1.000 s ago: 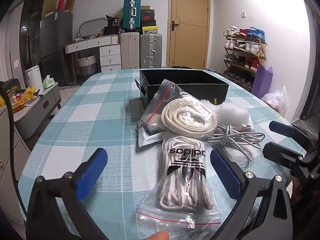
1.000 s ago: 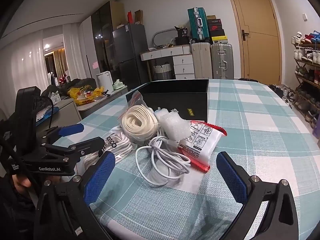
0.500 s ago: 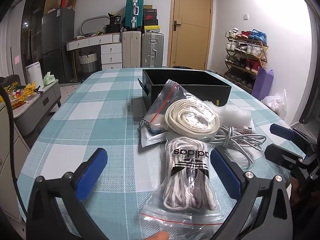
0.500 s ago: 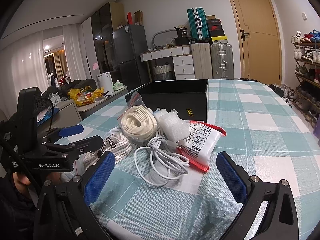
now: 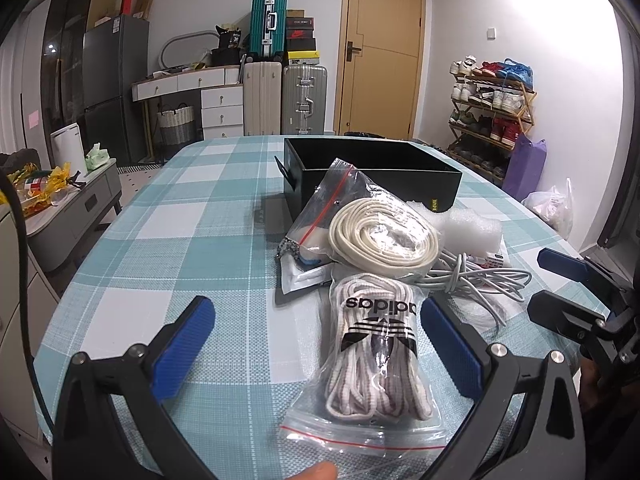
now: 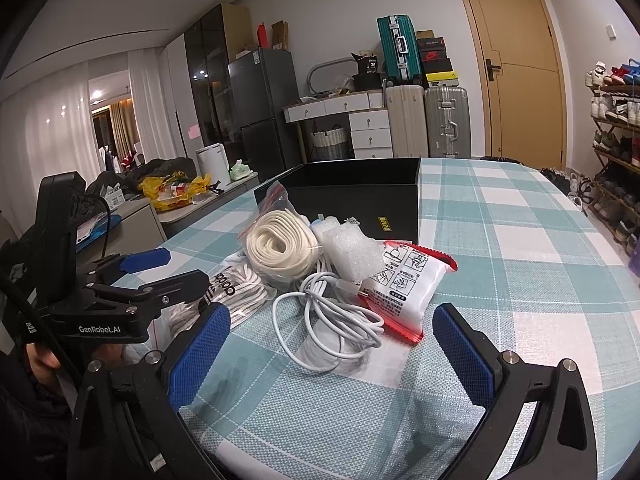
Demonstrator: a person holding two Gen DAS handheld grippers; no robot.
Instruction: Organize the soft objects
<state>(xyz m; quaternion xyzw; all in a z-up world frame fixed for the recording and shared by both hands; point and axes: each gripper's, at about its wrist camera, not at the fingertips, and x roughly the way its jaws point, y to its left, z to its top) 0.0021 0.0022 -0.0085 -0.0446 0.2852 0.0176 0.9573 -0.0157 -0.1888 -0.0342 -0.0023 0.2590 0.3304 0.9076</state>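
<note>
A pile of soft things lies on the checked tablecloth (image 5: 180, 240) in front of an open black box (image 5: 372, 172). Nearest me is a zip bag of white adidas laces (image 5: 376, 340). My left gripper (image 5: 316, 320) is open and low over the table, its right finger beside that bag. Behind the bag are a bagged cream rope coil (image 5: 384, 236), a foam piece (image 5: 472, 232) and a white cable (image 5: 480, 280). My right gripper (image 6: 330, 320) is open, with the white cable (image 6: 332, 320) and a red-white packet (image 6: 404, 284) just ahead of its fingers. Neither gripper holds anything.
The black box (image 6: 352, 196) stands behind the pile. The left gripper (image 6: 176, 266) shows at the left of the right wrist view, and the right gripper (image 5: 542, 282) at the right of the left wrist view. Bare tablecloth (image 6: 520, 240) stretches to the right. A cabinet (image 5: 80, 208) stands left of the table.
The left wrist view has drifted slightly, so the pile sits a touch further right. Both grippers stay open and the objects have not moved.
</note>
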